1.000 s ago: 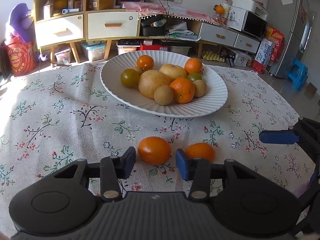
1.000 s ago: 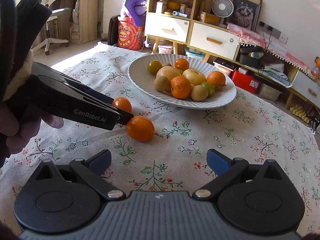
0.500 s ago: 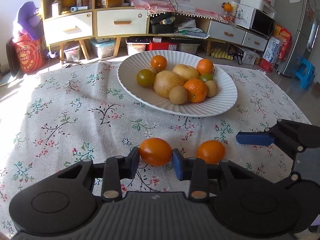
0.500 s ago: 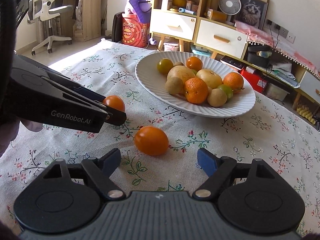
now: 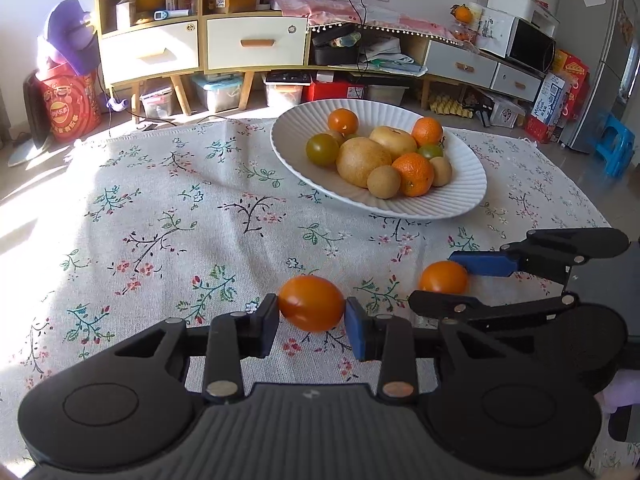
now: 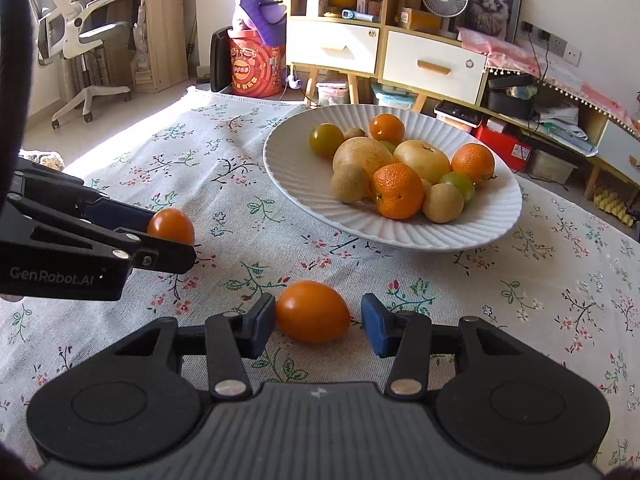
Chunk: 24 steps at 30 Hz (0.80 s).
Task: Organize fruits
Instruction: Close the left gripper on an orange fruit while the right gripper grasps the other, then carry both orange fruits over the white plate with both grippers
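The left gripper is clamped on an orange tomato: both pads press its sides, and the fruit sits between the fingertips just above the floral cloth of the desk. The gripper tilts downward toward the desk.

The right gripper straddles a second tomato, which lies on the cloth between the fingers. Its jaws are closing; the left pad is at the fruit's skin, while a small gap shows at the right pad, so it is not yet gripped. This gripper also slants down at the desk.

The two grippers sit side by side, each visible in the other's view. Beyond both fingertips, further across the desk, stands the white plate heaped with fruit.
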### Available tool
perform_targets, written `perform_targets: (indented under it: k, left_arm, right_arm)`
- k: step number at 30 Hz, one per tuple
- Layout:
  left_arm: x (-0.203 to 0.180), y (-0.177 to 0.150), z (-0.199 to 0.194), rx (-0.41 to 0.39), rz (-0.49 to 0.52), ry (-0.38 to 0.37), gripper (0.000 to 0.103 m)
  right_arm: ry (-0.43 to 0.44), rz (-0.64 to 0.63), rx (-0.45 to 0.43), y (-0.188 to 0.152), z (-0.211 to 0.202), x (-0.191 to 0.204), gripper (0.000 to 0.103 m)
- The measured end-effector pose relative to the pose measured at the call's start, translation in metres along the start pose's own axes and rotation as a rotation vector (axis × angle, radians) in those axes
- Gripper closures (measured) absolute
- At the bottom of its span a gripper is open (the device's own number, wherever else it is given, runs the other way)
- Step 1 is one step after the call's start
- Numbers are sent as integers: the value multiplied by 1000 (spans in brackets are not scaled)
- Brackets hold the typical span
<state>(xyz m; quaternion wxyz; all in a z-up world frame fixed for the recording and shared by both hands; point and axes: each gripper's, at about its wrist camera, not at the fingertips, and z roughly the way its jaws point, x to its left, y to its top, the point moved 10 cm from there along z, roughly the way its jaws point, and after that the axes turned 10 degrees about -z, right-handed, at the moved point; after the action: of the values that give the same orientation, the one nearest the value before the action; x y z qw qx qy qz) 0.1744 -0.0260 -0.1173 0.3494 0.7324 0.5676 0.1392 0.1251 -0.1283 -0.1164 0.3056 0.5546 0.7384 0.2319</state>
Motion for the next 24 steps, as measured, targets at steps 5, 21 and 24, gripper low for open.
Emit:
perform_targets:
  k: [5, 21, 24]
  left_arm:
    - [0, -3, -3, 5, 6, -5, 78]
    - [-7, 4, -12, -8, -2, -46, 78]
    - [-12, 8, -13, -18, -1, -56, 78]
  right_arm:
    - [3, -1, 0, 1, 0, 2, 68]
    - [27, 53, -39, 11, -17, -8, 68]
    - [28, 74, -52, 14, -22, -13, 68]
